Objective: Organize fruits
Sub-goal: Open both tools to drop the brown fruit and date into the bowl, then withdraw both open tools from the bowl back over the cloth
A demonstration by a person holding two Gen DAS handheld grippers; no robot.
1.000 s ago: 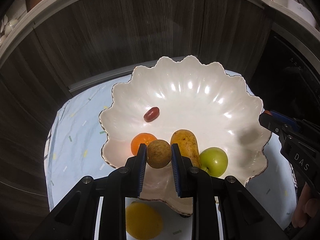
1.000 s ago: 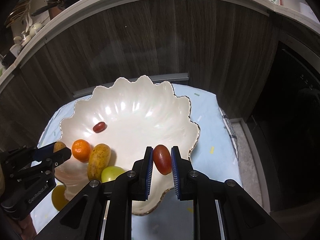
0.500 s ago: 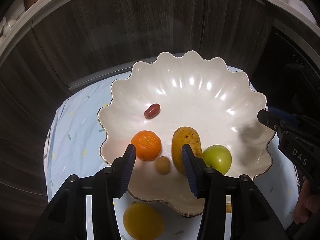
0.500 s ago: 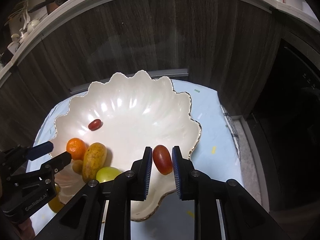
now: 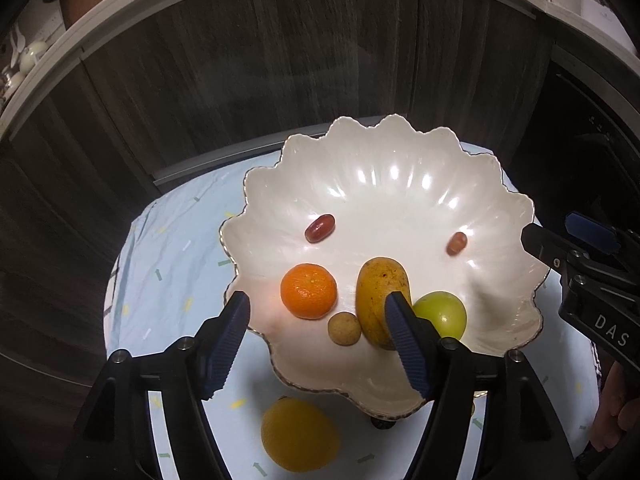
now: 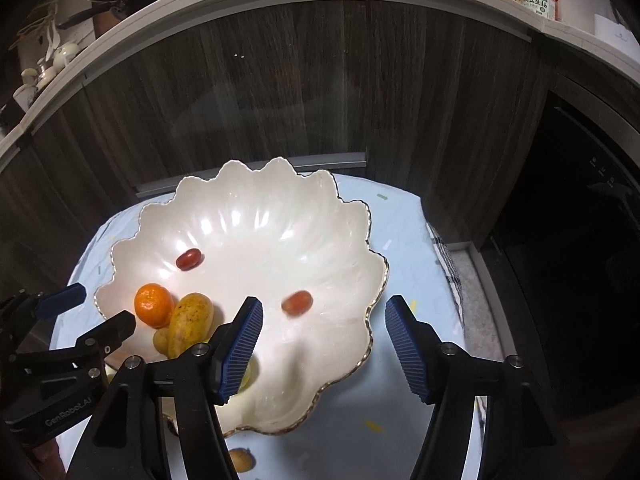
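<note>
Both tools share one build. The left gripper (image 5: 318,332) has matte black angular arms, each ending in a dark blue pad (image 5: 228,344) ribbed with fine grooves. Small silver screw heads sit at the arm joints. The right gripper (image 6: 322,346) matches it: black frame, blue ribbed pads (image 6: 408,354), round silver screws. Seen from the left camera, the right tool's black side carries white letters "DAS", with a blue tip on one finger. Seen from the right camera, the left tool's body reads "GenRobot.AI" in pale lettering.
</note>
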